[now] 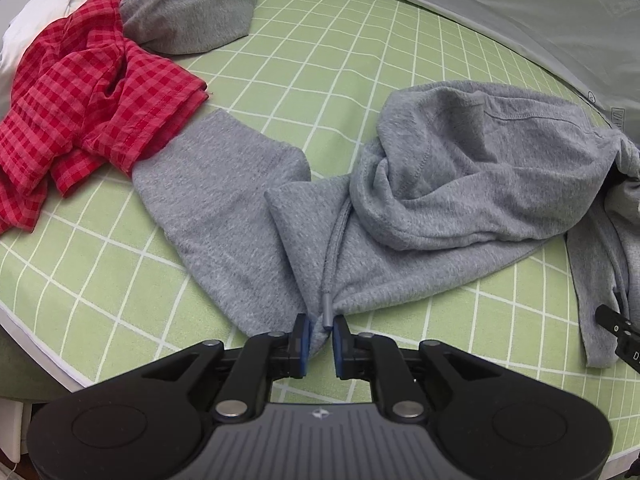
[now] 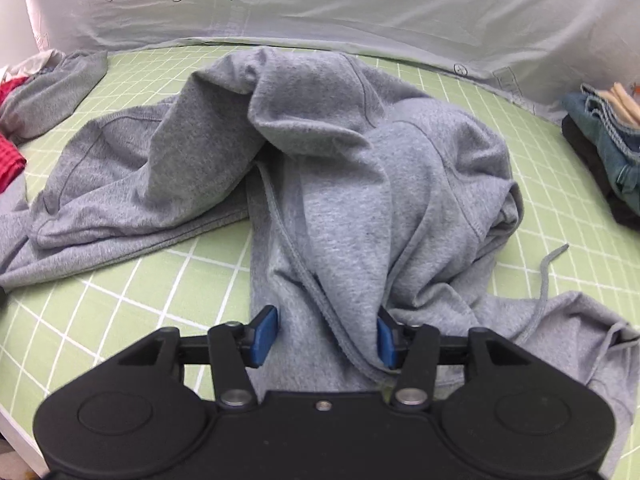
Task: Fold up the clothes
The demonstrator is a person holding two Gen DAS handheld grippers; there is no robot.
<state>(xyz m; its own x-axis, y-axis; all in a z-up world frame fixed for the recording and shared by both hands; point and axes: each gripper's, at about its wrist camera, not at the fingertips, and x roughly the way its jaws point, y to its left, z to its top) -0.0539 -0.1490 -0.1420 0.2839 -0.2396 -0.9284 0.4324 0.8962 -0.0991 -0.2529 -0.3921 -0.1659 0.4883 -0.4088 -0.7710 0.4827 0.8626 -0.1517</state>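
Note:
A grey hoodie (image 1: 460,184) lies crumpled across the green checked sheet (image 1: 320,68), one sleeve stretched left. My left gripper (image 1: 320,340) stands at its near edge, jaws only a little apart. A bunch of grey fabric and the drawstring tip (image 1: 328,312) sit between the blue pads (image 1: 303,344), loose rather than pinched. In the right wrist view the same hoodie (image 2: 340,184) is heaped in front of my right gripper (image 2: 326,338), which is open wide. A fold of hoodie cloth lies between its pads (image 2: 266,334) without being squeezed.
A red checked shirt (image 1: 80,104), another grey garment (image 1: 192,12) and white cloth (image 1: 36,28) are piled at the far left. Folded jeans and dark clothes (image 2: 604,152) are stacked at the right. A pale carrot-print quilt (image 2: 360,12) borders the far side. The bed's edge (image 1: 24,320) is near left.

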